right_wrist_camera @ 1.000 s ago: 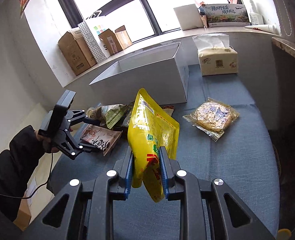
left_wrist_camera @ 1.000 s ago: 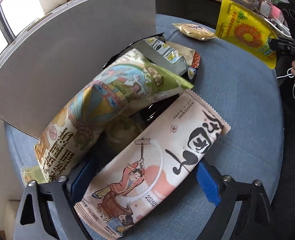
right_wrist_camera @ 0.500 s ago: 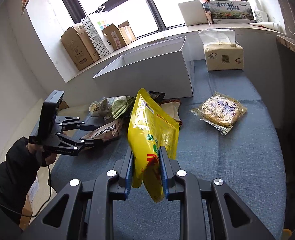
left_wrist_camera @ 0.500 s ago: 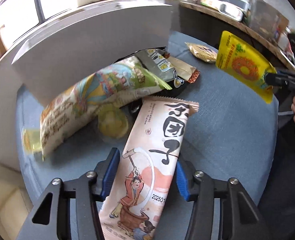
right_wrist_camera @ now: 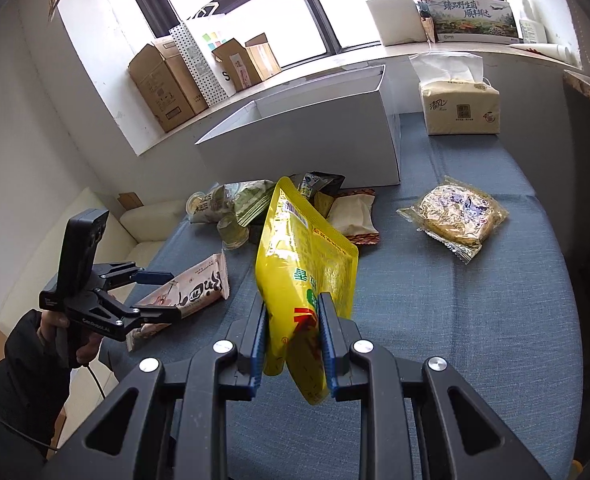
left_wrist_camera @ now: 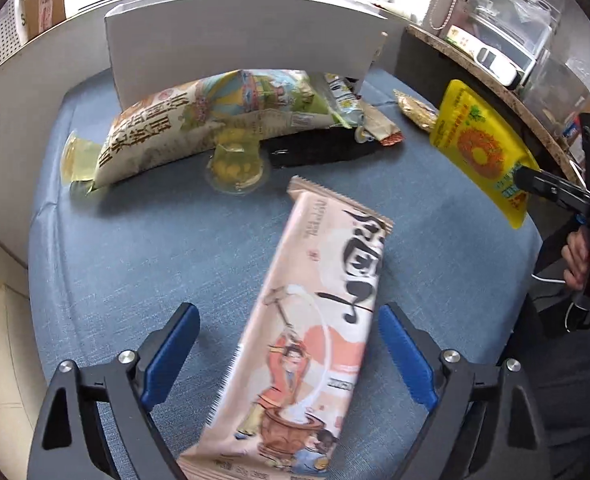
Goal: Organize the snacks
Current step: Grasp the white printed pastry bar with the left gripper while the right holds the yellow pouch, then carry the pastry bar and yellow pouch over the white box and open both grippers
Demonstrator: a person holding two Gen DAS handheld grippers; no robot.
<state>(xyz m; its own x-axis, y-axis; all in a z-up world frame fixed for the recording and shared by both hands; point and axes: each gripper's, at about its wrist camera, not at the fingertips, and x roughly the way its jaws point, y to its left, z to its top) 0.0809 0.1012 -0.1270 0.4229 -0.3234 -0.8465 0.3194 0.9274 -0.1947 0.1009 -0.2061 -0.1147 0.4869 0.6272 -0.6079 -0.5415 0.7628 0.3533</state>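
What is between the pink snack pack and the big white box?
A clear jelly cup and a long green snack bag lie between the pink pack and the white box, in the left wrist view.

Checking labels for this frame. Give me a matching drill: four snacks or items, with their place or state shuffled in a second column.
Things:
1. yellow pouch
2. pink packet
3. noodle pack
4. tissue pack

Places or states:
A. lying on the cloth between the opening jaws of the left gripper, pads off it
B. alone on the cloth, right of the snack pile
C. clamped in the right gripper, off the cloth
D. right of the white box, by the sill

Pairs: 1-C, 2-A, 3-B, 4-D
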